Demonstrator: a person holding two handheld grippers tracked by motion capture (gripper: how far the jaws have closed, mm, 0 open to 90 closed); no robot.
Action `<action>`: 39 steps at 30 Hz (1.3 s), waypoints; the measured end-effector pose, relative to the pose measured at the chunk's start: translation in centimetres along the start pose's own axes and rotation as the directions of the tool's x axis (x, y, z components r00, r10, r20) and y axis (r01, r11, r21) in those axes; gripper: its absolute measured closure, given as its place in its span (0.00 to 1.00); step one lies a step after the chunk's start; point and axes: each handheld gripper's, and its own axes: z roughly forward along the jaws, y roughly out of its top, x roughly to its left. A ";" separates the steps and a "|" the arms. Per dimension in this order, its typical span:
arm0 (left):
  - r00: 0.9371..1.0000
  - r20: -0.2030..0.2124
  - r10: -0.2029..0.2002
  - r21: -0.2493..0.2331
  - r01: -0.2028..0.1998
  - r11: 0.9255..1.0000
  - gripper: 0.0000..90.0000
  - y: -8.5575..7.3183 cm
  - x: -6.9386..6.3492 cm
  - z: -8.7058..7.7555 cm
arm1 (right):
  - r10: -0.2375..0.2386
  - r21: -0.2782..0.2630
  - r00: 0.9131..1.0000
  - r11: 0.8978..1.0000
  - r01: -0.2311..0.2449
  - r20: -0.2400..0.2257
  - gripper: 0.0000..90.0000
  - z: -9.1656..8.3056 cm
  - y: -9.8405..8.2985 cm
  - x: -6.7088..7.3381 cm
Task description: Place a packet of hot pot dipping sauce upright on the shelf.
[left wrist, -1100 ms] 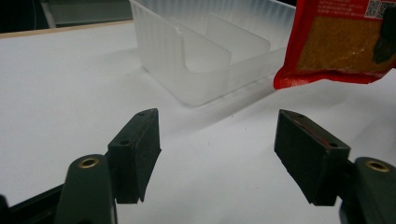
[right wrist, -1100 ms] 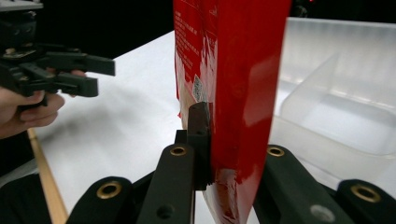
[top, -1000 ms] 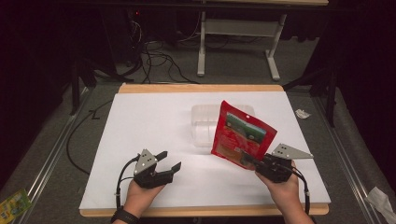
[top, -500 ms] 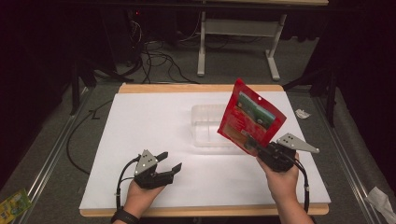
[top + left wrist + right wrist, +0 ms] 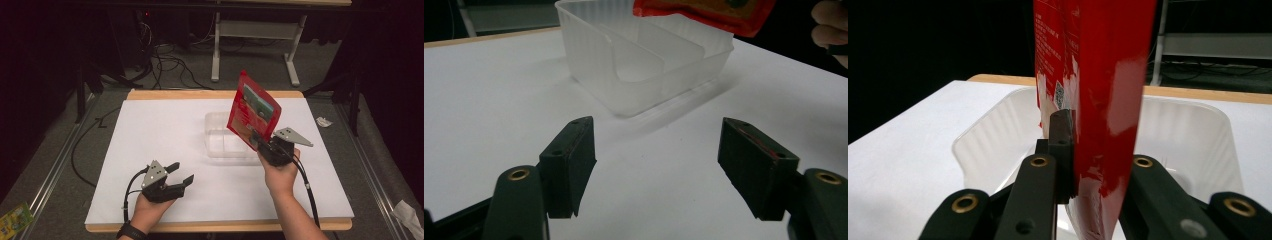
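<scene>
A red snack pouch (image 5: 253, 111) stands tilted in the air over the right side of a clear plastic container (image 5: 220, 136) near the table's middle. My right gripper (image 5: 262, 142) is shut on the pouch's lower edge; in the right gripper view the pouch (image 5: 1093, 85) rises edge-on between the jaws, with the container (image 5: 983, 140) just beyond. My left gripper (image 5: 180, 174) rests open at the front left of the table with nothing between its fingers. In the left gripper view the container (image 5: 644, 65) lies ahead, with the pouch's bottom edge (image 5: 704, 12) above it.
The white table top (image 5: 160, 130) has a wooden edge at the far side. A crumpled white scrap (image 5: 324, 121) lies on the floor right of the table, and a green packet (image 5: 14, 219) sits on the floor at the lower left. Cables and a desk frame lie beyond.
My right gripper has lifted the red pouch up and away from me, and turned it more edge-on above the container. The left gripper has stayed in place.
</scene>
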 end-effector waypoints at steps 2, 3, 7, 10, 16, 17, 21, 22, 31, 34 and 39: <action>1.000 0.002 0.001 -0.004 -0.001 1.000 0.35 0.0 0.0 -0.1 | 0.003 0.005 1.000 1.000 -0.003 0.014 0.92 0.6 0.0 0.3; 1.000 0.002 0.002 -0.004 -0.002 1.000 0.35 0.1 0.1 -0.1 | 0.003 0.008 1.000 1.000 -0.004 0.024 0.92 0.9 0.0 0.4; 1.000 0.006 -0.004 -0.010 0.004 1.000 0.35 0.1 0.2 -0.3 | 0.019 0.007 0.998 1.000 -0.019 0.057 0.92 2.1 0.0 0.8; 1.000 0.009 -0.002 -0.012 0.003 1.000 0.35 0.1 0.3 -0.4 | 0.028 0.007 0.995 1.000 -0.029 0.092 0.92 2.9 -0.1 1.3; 1.000 0.015 -0.007 -0.018 0.008 1.000 0.35 0.1 0.3 -0.4 | 0.047 -0.002 0.988 0.999 -0.048 0.144 0.92 4.4 0.0 2.4; 1.000 0.017 -0.009 -0.017 0.010 1.000 0.35 0.1 0.2 -0.4 | 0.052 0.000 0.986 0.999 -0.052 0.157 0.92 4.6 0.0 2.6; 1.000 0.021 -0.011 -0.017 0.011 1.000 0.35 0.1 0.3 -0.5 | 0.042 0.000 0.980 0.999 -0.043 0.193 0.92 5.2 -0.2 3.1; 1.000 0.021 -0.011 -0.017 0.011 1.000 0.35 0.1 0.3 -0.5 | 0.043 -0.004 0.979 0.999 -0.043 0.199 0.92 5.3 -0.2 3.1; 1.000 0.021 -0.012 -0.015 0.013 1.000 0.35 0.1 0.4 -0.4 | 0.071 -0.007 0.975 0.997 -0.071 0.213 0.92 6.0 -0.4 3.1; 1.000 0.022 -0.010 -0.010 0.011 1.000 0.35 0.1 0.4 -0.4 | 0.086 -0.008 0.977 0.996 -0.086 0.196 0.92 6.1 -0.5 3.0; 1.000 0.023 -0.011 -0.010 0.011 1.000 0.35 0.1 0.3 -0.4 | 0.110 0.010 0.976 0.993 -0.114 0.188 0.92 6.3 -0.7 3.1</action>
